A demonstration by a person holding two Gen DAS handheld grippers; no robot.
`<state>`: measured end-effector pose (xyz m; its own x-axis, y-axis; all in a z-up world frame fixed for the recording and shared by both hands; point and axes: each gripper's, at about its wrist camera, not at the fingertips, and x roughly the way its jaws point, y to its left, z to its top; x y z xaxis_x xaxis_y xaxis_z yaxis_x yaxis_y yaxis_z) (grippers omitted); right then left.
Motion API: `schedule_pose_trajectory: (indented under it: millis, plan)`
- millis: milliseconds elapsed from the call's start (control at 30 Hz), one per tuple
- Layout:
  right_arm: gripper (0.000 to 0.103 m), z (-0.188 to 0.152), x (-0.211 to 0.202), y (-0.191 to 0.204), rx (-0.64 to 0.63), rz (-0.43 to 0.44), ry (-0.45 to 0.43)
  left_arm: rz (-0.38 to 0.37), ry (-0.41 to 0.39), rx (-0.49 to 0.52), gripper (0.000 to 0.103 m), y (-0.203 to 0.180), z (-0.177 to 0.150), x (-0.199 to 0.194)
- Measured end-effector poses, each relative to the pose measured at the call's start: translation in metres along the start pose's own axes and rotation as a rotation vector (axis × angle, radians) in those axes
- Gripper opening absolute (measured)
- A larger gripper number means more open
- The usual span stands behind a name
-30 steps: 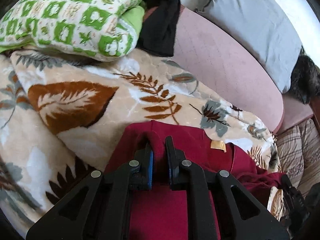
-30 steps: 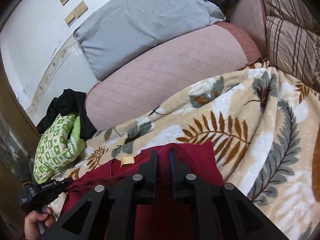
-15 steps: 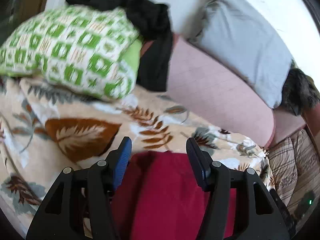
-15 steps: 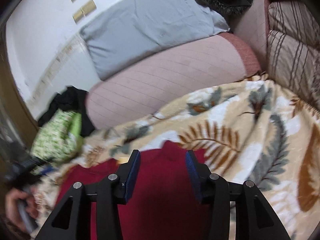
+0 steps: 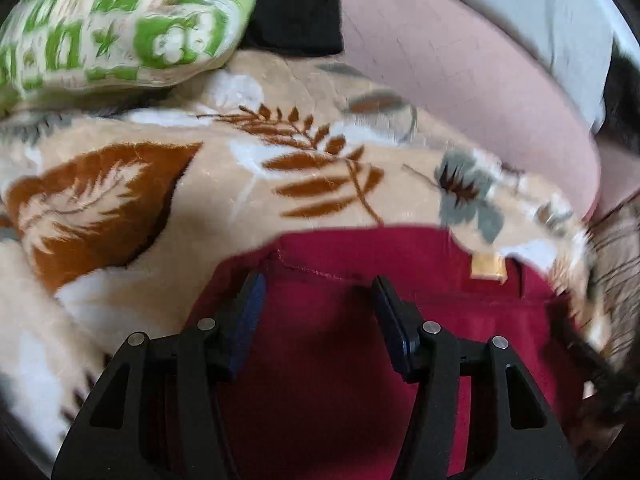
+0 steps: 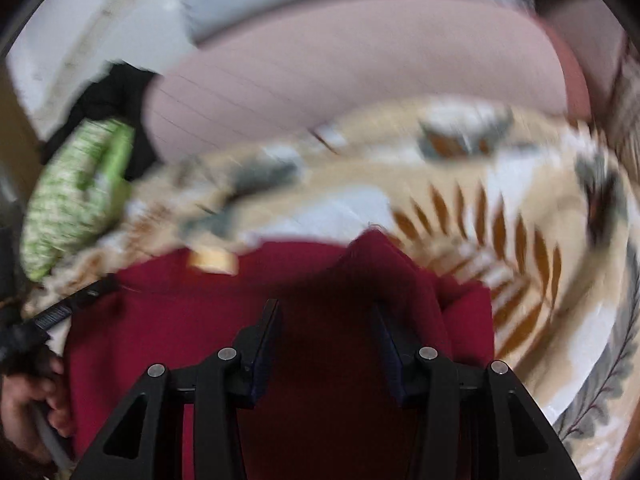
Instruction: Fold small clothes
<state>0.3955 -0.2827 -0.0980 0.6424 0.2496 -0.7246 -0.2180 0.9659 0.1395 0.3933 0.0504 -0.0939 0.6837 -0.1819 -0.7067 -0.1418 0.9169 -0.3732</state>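
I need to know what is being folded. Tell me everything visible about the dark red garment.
The dark red garment is soft, matte cloth lying mostly flat on the leaf-patterned blanket. A stitched seam crosses its far edge and a small tan label sits there. In the right wrist view one far corner is bunched up. No fingers pinch it.
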Motion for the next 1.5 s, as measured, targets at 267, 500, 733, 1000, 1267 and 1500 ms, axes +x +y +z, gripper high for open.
schedule_pose_trajectory:
  millis: [267,500,733,1000,1267,1500]
  plan:
    - [0.038,0.001,0.009,-0.022,0.052,0.106,-0.036,-0.030,-0.028,-0.036,0.055,0.006,-0.007,0.009]
    - [0.038,0.008,0.003,-0.003,0.013,0.033,0.009,0.064,0.057,0.046,0.057,-0.015,0.007,-0.001]
    - [0.039,-0.023,-0.105,0.042,-0.025,0.092,-0.107,0.018,-0.071,0.192,0.057,-0.058,-0.043,-0.107]
    - [0.042,-0.112,-0.133,0.075,-0.095,-0.107,-0.079,0.140,-0.020,0.290,0.061,-0.076,-0.147,-0.075]
    - [0.062,-0.123,-0.080,0.057,-0.094,-0.141,-0.041,0.131,-0.069,0.293,0.063,-0.075,-0.151,-0.073]
    - [0.069,-0.125,-0.078,0.059,-0.109,-0.166,-0.062,0.136,-0.077,0.299,0.063,-0.075,-0.153,-0.074]
